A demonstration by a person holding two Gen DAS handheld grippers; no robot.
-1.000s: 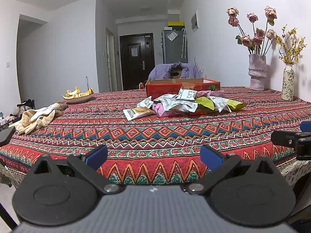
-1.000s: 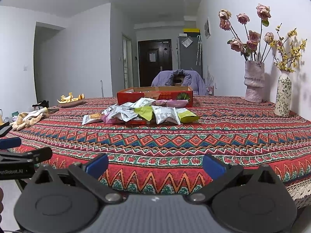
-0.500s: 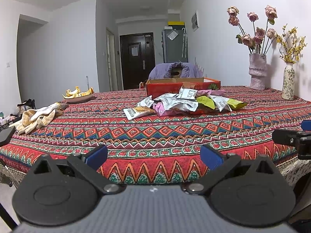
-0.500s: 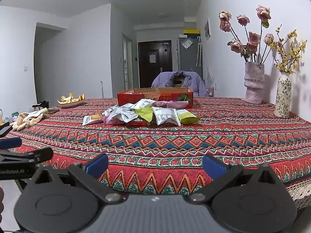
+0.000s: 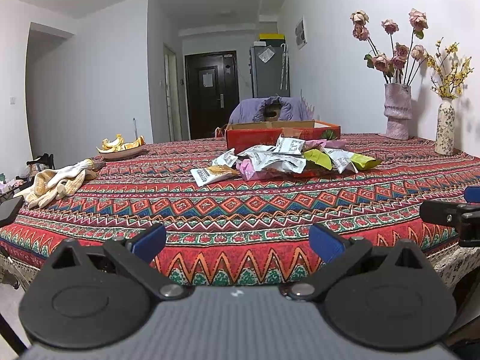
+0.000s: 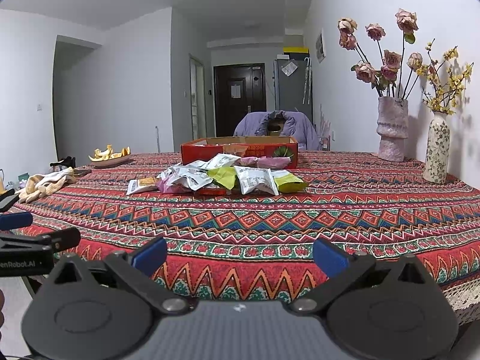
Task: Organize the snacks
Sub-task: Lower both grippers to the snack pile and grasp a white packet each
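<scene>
We face the desk [image 6: 330, 210] from its near edge. At its middle lies a heap of snack packets [image 6: 216, 178], and just behind the heap stands an open box [image 6: 240, 151]. Behind the box, past the far edge, we see a chair draped with a jacket [image 6: 276, 129]. To the left lie a pair of gloves [image 5: 57, 181], with a dish of peels [image 5: 121, 148] farther back. Two vases [image 6: 393, 130] stand at the far right by the wall, one beside the other.

right gripper [image 6: 238, 253] fingers spread, empty, at table edge | snack packets [image 6: 216, 178] heaped before red box [image 6: 240, 151]
</scene>
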